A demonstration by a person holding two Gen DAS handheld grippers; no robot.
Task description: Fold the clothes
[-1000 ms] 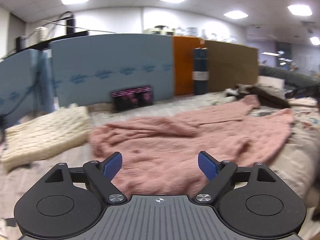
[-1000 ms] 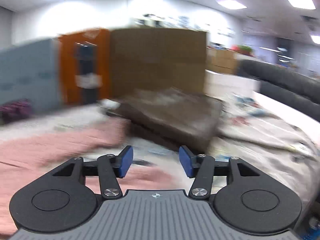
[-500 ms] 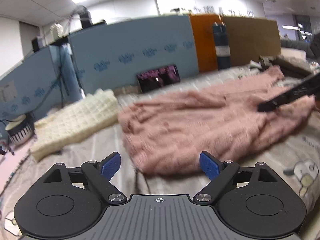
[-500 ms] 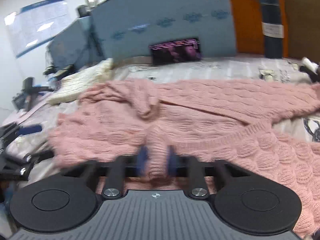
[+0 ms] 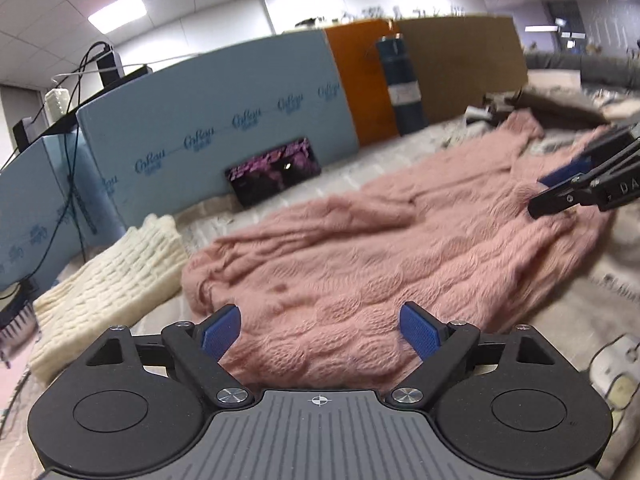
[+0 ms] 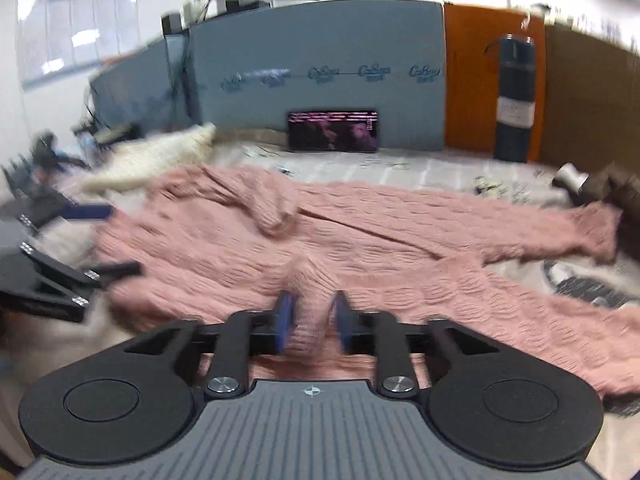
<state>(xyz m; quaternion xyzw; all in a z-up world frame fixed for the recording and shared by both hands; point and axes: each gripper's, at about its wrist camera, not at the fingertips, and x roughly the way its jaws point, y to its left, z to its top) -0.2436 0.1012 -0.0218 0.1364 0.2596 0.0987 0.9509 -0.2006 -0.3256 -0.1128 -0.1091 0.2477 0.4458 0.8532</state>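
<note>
Gripping: my right gripper (image 6: 311, 322) pinches a raised fold of the pink sweater (image 6: 360, 236).
Left gripper (image 5: 320, 330): my 2 fingers spread wide, nothing held, over the sweater's near edge.
Sweater: spread across the bed (image 5: 560, 320), beside a cream knit (image 5: 108, 280).

pink cable-knit wool sweater (image 6: 360, 232): soft, fuzzy, bumpy, pinched in right gripper (image 6: 310, 322) | cream chunky-knit blanket (image 5: 108, 276), left of left gripper (image 5: 320, 330): coarse, ribbed | gripper bodies: matt black plastic, blue textured pads (image 5: 418, 334), shiny metal screws (image 5: 404, 394) | dark blue cylindrical flask (image 6: 514, 100), ahead-right: smooth, satin | pale blue foam board (image 5: 224, 128): matt
</note>
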